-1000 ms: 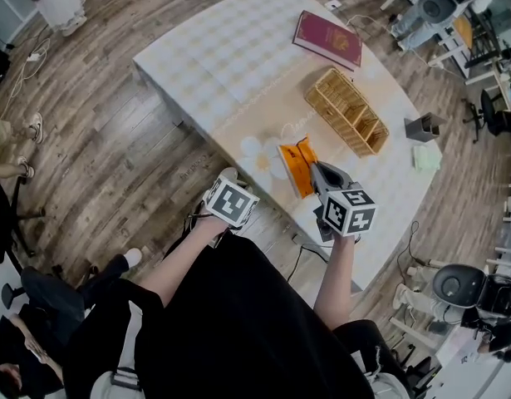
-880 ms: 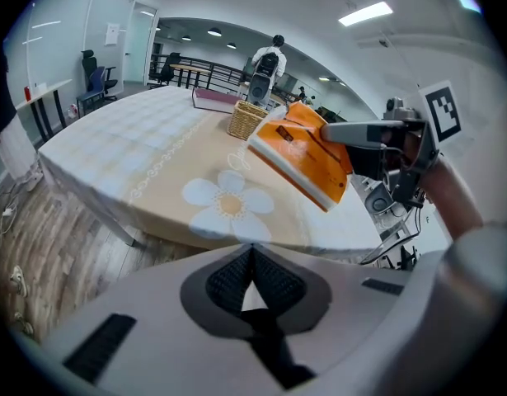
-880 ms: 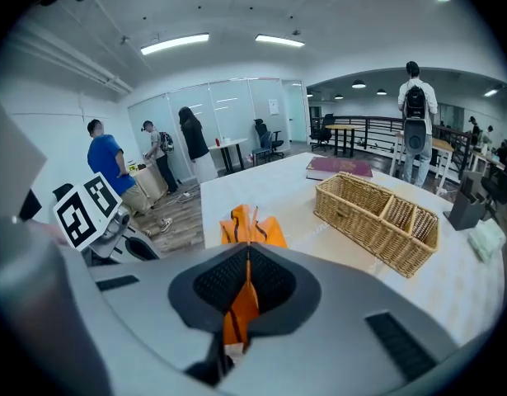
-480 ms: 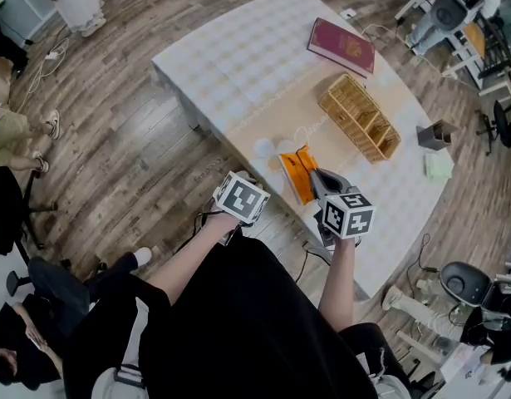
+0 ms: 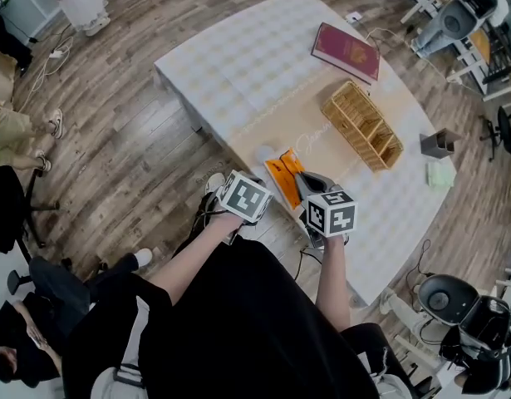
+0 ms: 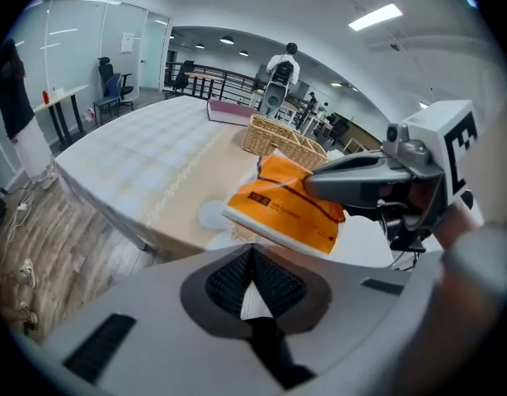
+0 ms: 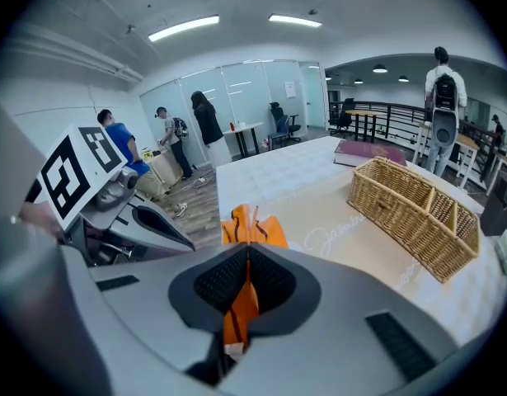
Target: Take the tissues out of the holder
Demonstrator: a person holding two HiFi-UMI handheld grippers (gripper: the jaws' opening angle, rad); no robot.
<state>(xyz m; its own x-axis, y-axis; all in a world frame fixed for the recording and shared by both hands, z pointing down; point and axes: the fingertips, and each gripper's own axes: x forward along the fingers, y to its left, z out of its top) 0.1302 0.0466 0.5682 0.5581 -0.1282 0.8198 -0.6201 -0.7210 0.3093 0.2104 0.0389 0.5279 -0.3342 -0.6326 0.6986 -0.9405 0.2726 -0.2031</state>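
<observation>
Both grippers had drawn closer together near the table's [image 5: 238, 56] front edge. The right gripper [image 7: 249, 258] clamped the orange tissue pack [image 6: 286, 209], held above the table; the left gripper [image 6: 253, 258] pinched a white sliver [image 6: 255, 297], apparently a tissue. Emptying looked barely begun.

The white-clothed table [image 5: 238, 56] carried a wicker basket [image 5: 363, 124] just beyond the right gripper [image 5: 302, 181], a red book [image 5: 346, 52] farther past it, and a dark holder [image 5: 438, 145] beside a pale green sheet [image 5: 442, 175] off to its right.
</observation>
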